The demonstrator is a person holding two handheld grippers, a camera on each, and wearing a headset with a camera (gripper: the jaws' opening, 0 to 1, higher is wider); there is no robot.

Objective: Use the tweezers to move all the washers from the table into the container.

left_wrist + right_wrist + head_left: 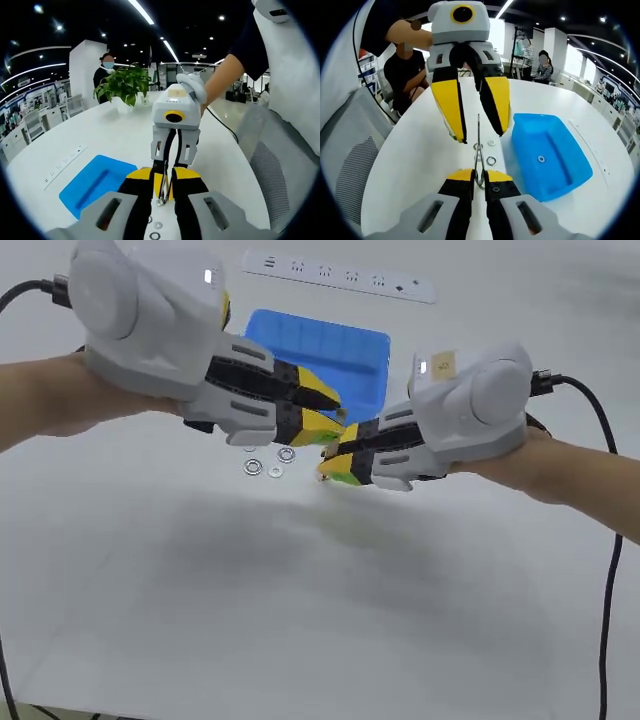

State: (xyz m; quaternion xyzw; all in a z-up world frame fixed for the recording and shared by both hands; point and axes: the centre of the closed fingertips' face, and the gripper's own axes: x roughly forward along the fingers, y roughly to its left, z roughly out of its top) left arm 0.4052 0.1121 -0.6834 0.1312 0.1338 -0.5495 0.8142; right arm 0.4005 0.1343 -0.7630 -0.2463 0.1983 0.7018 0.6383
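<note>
So far, a single small round metal washer [540, 159] lies on the floor of the shallow blue plastic container [310, 340]. At least three more small metal washers [252, 468] sit loose on the white table [330, 590], near the container, at about its 7 o'clock in the head view. By that count the job looks barely begun, with most of the pieces left to carry. The slim silver metal tweezers [478, 145] are off the table, clenched at one end in the yellow-tipped right claw [480, 176], close to the loose washers. In the right gripper view their long axis runs straight toward 12 o'clock, in line with that claw. Their far end reaches between the jaws of the left claw [480, 137], which stand spread on either side of it without touching. Which end carries the tips cannot be told.
</note>
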